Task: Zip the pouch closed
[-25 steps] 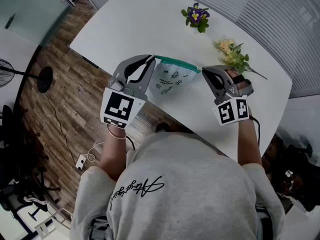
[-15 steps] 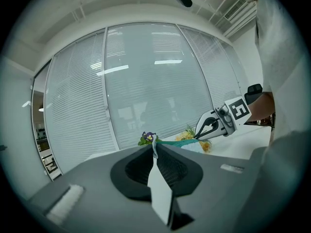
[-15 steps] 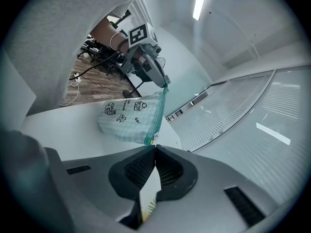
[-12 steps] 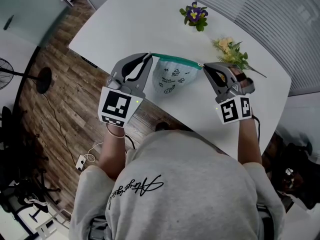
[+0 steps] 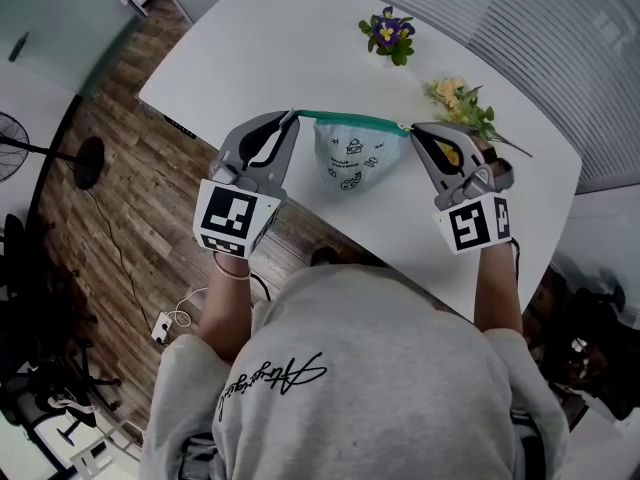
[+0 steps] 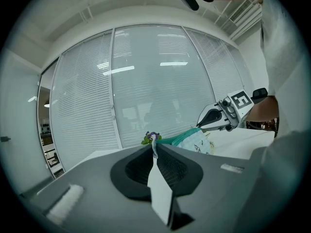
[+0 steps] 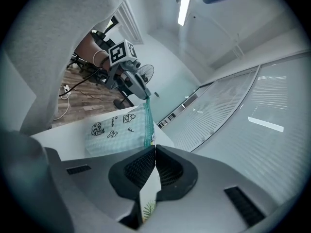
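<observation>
Pouch strung taut between both grippers, its long axis running left to right.

Head view: the pouch (image 5: 352,158) hangs above the near edge of the smooth white tabletop (image 5: 300,48). Its teal zipper (image 5: 355,120) is level between the left gripper (image 5: 294,116) and right gripper (image 5: 410,128), and soft printed fabric sags below. Left gripper view: jaws clamped on a pale end tab (image 6: 154,142). Right gripper view: ribbed pads pinched on the zipper's end, by a small metal pull (image 7: 153,140).

Pouch (image 5: 352,156): zipped or unzipped, too small to tell.
</observation>
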Available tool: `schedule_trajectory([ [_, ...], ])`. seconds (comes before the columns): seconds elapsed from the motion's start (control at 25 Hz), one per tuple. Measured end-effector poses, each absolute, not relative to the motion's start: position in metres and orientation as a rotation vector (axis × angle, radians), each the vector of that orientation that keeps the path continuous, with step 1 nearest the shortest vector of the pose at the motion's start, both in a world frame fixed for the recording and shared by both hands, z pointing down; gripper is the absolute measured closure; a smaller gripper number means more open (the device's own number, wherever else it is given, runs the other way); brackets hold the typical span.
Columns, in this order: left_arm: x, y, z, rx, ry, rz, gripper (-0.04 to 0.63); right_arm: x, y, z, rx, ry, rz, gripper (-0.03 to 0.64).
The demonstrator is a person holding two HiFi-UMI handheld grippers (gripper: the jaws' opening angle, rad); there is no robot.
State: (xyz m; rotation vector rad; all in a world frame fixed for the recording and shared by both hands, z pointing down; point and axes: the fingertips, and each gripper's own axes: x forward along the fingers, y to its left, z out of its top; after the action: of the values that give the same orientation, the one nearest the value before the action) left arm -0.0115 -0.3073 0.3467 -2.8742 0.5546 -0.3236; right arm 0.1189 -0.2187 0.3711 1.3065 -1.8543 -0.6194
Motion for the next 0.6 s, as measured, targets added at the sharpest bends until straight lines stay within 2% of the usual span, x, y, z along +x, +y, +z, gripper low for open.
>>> schedule_trajectory([
  [0.6, -0.020, -0.300, 0.351, -2.899, 0.601, -0.287, 0.572, 0.114, -0.211, 0.350, 1.404, -1.896, -0.595, 0.612],
])
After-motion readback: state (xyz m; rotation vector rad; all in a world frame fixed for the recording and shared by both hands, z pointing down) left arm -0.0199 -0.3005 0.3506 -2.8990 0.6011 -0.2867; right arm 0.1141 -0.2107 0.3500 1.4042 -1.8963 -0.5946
